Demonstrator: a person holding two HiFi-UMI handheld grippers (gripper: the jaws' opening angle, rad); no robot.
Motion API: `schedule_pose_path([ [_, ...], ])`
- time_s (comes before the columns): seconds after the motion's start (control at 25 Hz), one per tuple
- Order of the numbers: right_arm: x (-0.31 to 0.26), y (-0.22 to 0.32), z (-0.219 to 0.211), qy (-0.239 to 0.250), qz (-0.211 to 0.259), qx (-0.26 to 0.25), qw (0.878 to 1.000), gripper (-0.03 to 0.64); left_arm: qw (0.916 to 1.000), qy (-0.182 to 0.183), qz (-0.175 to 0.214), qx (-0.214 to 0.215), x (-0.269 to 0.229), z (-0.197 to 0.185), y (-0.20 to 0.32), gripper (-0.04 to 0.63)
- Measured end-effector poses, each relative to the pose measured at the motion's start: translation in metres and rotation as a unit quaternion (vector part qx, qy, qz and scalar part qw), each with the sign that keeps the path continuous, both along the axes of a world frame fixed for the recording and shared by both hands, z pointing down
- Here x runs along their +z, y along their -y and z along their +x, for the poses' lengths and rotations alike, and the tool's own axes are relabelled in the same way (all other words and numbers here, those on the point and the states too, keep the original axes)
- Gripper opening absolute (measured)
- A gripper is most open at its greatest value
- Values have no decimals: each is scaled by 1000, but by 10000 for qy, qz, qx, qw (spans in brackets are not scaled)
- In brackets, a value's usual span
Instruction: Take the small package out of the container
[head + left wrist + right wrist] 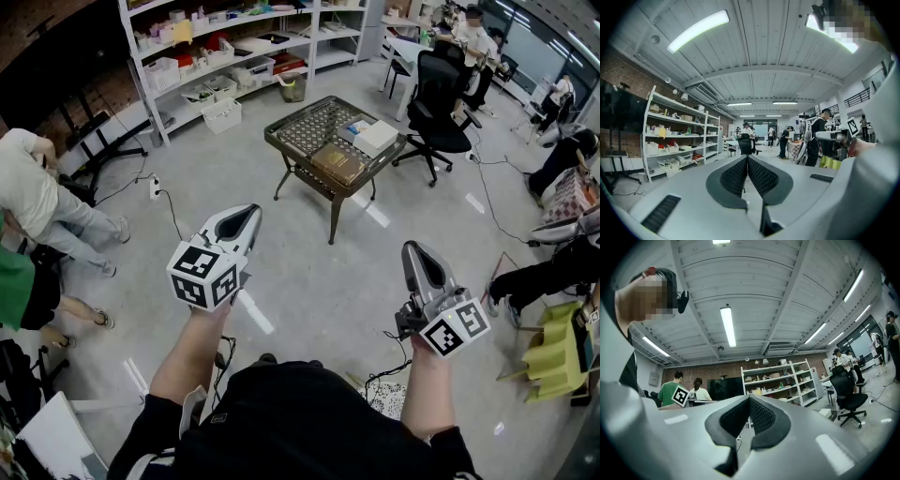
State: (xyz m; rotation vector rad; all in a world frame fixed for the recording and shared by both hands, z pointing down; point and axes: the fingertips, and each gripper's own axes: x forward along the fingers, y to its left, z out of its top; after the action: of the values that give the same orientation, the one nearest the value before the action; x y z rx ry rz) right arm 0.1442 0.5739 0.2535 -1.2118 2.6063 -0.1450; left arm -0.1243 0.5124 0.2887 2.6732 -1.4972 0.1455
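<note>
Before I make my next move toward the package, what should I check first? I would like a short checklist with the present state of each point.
1. Left hand-held gripper empty: ok, jaws shut on nothing.
2. Right hand-held gripper empty: ok, jaws shut on nothing.
3. Jaws open for a grasp: not ok, both are shut.
4. Table within reach: not ok, it stands far ahead.
5. Floor toward the table free: ok, nothing seems to stand in between.
6. Small package identified: cannot tell; white boxes lie on the table, too small to tell apart.
</note>
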Motion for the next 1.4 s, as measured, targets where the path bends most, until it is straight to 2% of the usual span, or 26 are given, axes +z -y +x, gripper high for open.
schedule_pose_path([
  [0.4,12,4,5,41,-144,105,9998,6,9999,-57,-118,52,12,4,7,11],
  [0.8,19,3,44,109,-149,279,9994,11,9998,-28,-139,126,14,32,15,11],
  [0.88,27,3,48,38,-225,220,9995,22,9999,-16,-135,106,14,39,15,11],
  [0.92,33,4,48,26,-292,165,9994,60,9998,-28,-146,100,15,41,15,11],
  [1.0,45,6,47,37,-444,50,9990,83,9997,-37,-201,98,22,45,13,11],
  [1.4,79,47,19,-50,-850,-396,9956,109,9983,-87,-579,-82,59,32,42,11],
])
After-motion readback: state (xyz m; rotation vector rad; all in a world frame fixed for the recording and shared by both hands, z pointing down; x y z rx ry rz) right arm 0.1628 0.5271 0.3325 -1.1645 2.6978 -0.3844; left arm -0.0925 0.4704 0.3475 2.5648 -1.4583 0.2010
